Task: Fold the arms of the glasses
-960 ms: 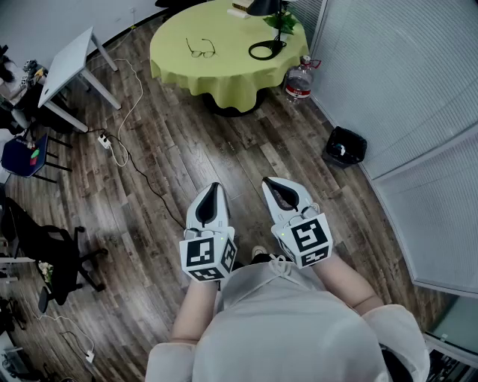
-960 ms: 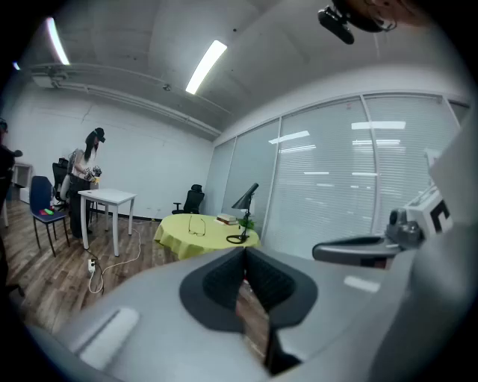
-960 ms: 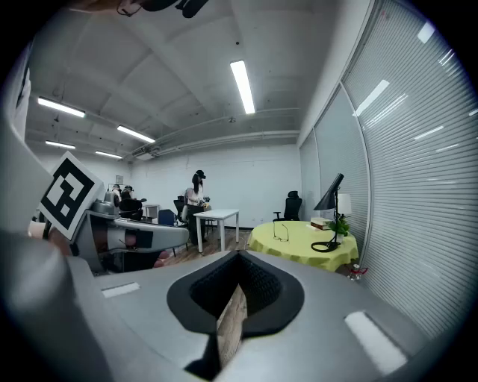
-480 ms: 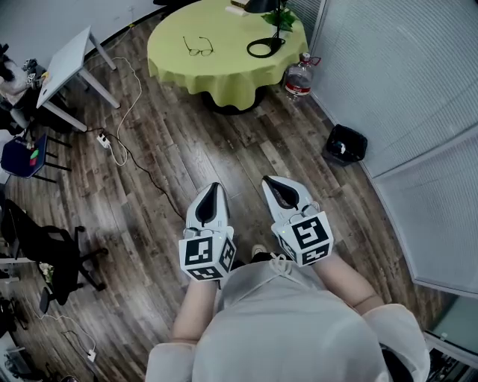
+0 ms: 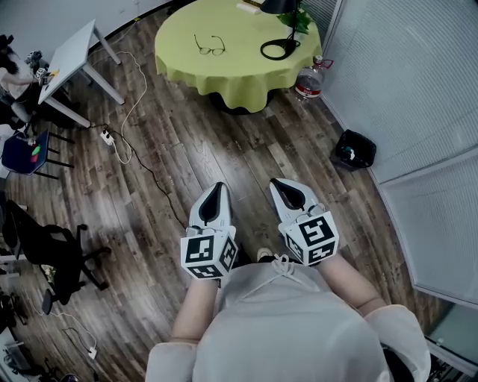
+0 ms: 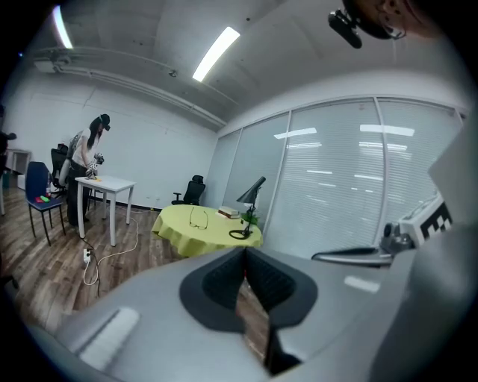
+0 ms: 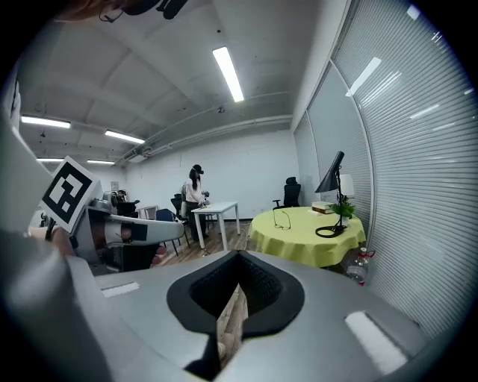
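table (image 5: 224,74) | green-clothed, round | on top: glasses (image 5: 210,46), lamp (image 5: 278,7), book (image 5: 249,7)

glasses (image 5: 210,45) shifted right in view, table (image 5: 224,78) too

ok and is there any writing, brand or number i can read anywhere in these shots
No text is legible in any view.
Water bottle: red label, print too small to read.
Book: too small to read.
Marker cubes: black and white square patterns only, no letters or numbers.
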The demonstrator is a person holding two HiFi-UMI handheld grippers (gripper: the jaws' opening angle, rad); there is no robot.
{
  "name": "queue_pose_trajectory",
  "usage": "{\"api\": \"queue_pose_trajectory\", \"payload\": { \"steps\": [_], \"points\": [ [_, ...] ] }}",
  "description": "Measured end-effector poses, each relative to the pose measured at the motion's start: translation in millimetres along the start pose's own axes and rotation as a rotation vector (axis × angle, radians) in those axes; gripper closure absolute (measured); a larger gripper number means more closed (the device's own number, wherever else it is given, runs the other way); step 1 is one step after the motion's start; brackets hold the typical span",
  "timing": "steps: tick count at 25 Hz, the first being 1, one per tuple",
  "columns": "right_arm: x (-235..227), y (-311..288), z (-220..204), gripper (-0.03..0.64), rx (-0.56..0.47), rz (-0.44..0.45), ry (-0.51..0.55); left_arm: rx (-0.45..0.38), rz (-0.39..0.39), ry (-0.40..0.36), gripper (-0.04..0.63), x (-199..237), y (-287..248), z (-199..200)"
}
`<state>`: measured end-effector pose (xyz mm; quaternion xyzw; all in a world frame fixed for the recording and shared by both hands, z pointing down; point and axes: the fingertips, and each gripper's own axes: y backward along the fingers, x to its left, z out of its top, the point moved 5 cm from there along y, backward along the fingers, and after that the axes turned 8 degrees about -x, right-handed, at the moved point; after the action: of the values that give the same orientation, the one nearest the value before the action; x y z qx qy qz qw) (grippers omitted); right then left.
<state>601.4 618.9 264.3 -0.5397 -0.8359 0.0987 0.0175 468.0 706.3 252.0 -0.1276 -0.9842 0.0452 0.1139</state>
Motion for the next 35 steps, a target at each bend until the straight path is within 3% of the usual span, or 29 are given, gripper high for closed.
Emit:
{"api": "queue_pose_trajectory", "payload": {
  "steps": [14, 22, 28, 35],
  "points": [
    [1.0, -226.3, 64.1, 0.618, 0.003, -0.108, 0.002, -0.002, -0.085, 0.032, 0.589, 189.2, -160.1, 84.2],
    [4.6, -341.9, 92.6, 0.618, -0.004, -0.164, 0.004, -0.003, -0.085, -0.002, 0.589, 291.8, -223.3, 120.0],
    [-12.9, -395.8, 90.4, 0.618, 0.033, -0.18, -0.013, 0.046, -0.085, 0.026, 0.589, 329.2, -269.6, 114.5],
    [-75.1, -465.9, 90.4, 0.618, 0.034, -0.18, -0.021, 0.069, -0.077, 0.014, 0.589, 347.5, -358.8, 107.2]
  ]
}}
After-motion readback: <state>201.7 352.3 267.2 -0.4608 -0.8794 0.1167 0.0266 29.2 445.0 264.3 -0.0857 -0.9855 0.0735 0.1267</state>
